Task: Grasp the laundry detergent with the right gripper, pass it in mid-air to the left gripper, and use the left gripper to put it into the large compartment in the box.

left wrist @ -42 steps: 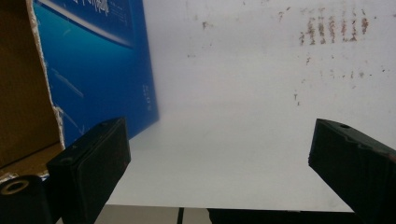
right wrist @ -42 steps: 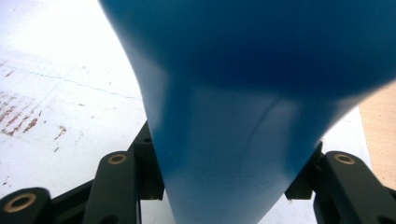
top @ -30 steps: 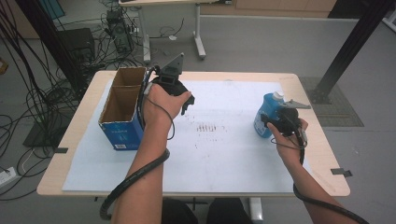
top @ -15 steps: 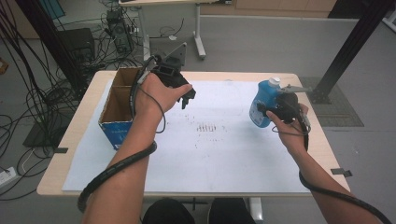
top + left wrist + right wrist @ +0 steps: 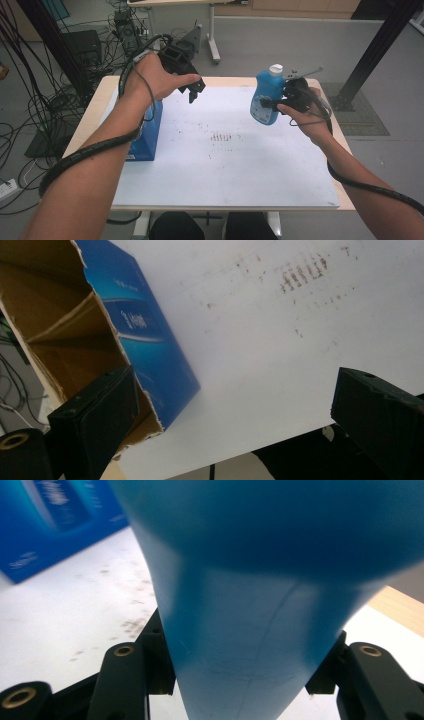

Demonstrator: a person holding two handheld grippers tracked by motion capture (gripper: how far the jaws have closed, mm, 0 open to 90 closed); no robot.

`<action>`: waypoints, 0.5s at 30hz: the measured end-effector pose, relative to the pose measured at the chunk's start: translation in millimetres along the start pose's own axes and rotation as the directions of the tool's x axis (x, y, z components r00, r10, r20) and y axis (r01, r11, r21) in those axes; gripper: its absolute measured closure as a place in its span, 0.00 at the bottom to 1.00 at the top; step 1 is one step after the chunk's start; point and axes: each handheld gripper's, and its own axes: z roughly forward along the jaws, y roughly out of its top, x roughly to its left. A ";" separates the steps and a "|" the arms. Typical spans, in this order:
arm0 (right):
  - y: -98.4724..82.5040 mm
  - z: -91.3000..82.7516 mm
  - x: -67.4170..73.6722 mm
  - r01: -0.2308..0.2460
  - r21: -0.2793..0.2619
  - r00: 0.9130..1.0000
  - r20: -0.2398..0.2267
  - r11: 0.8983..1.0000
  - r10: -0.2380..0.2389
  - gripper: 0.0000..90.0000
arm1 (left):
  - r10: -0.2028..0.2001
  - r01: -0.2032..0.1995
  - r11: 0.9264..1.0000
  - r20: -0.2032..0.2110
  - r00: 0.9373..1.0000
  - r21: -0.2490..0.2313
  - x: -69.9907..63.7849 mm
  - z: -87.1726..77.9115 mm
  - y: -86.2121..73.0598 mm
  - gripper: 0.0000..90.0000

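The right hand-held gripper [image 5: 272, 103] squeezes a blue bottle [image 5: 267, 97] with a white cap, holding it up in the air above the white bench [image 5: 225, 165]. The left hand-held gripper [image 5: 195, 90] hangs wide open with nothing in it, just beside the open blue box [image 5: 147, 135] farther left.

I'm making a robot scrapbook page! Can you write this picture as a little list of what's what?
Right tool: shut on the blue bottle, held above the table
Bottle cap: white, on top
Left tool: open, holding nothing, in the air beside the box
Blue cardboard box: open at the top, standing at the table's left side
Table cover: white sheet with small dark marks
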 end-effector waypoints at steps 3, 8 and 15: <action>8.8 4.4 5.9 0.045 0.011 0.997 -0.070 0.999 -0.044 0.49 | 0.049 -0.048 0.999 0.005 0.999 -0.014 -0.6 -7.9 0.4 0.06; 18.9 11.7 14.6 0.101 0.016 0.985 -0.144 0.995 -0.098 0.49 | 0.134 -0.134 0.991 -0.004 0.991 -0.021 -3.1 -20.7 1.4 0.06; 34.3 23.6 29.5 0.161 -0.018 0.949 -0.270 0.987 -0.160 0.49 | 0.292 -0.292 0.955 -0.008 0.956 -0.051 -6.4 -35.6 -2.4 0.06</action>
